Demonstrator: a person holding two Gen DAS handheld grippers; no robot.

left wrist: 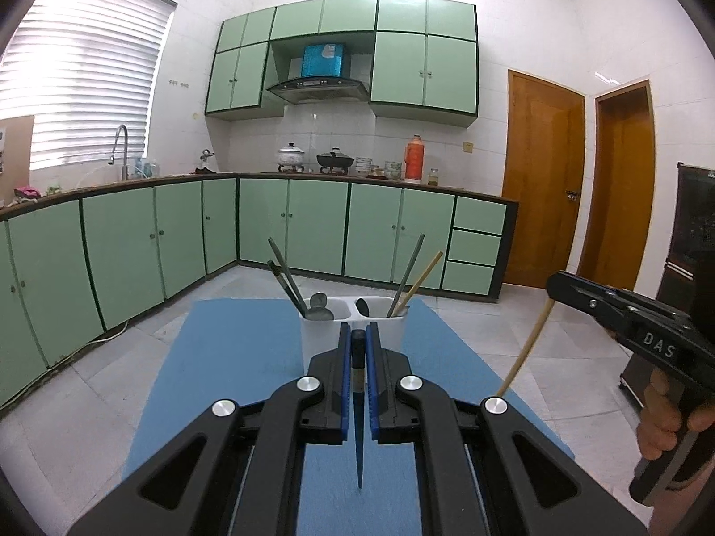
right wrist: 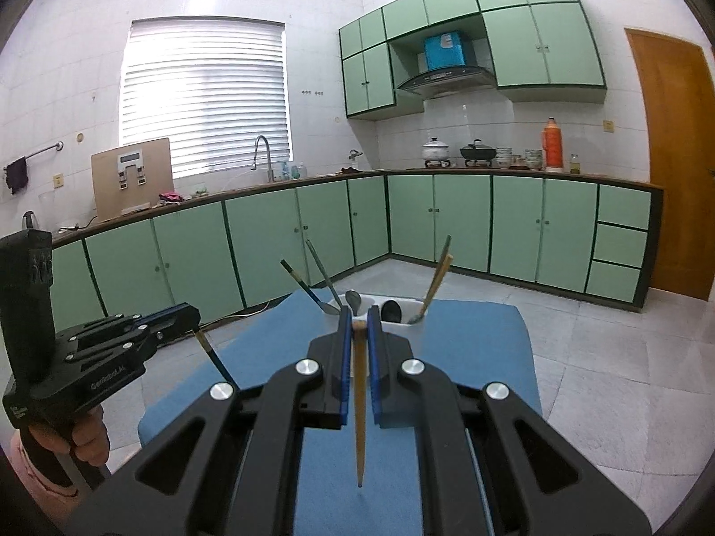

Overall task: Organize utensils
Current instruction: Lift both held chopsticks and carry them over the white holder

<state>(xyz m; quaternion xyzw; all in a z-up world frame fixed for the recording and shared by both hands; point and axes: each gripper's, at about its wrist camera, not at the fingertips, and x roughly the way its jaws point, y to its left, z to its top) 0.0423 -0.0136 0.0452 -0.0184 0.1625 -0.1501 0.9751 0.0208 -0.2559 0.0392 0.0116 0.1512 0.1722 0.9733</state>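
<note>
Left gripper (left wrist: 357, 357): jaws clamped on a dark blue chopstick (left wrist: 359, 429), tip hanging down over the blue mat (left wrist: 232, 379). Right gripper (right wrist: 357, 348): jaws clamped on a tan chopstick (right wrist: 359, 411), likewise hanging. White two-compartment holder (left wrist: 353, 335) at the mat's far edge holds chopsticks and spoons. Only the right view shows the cardboard box (right wrist: 132, 176) on the counter; only the left view shows the second door (left wrist: 619, 183).
</note>
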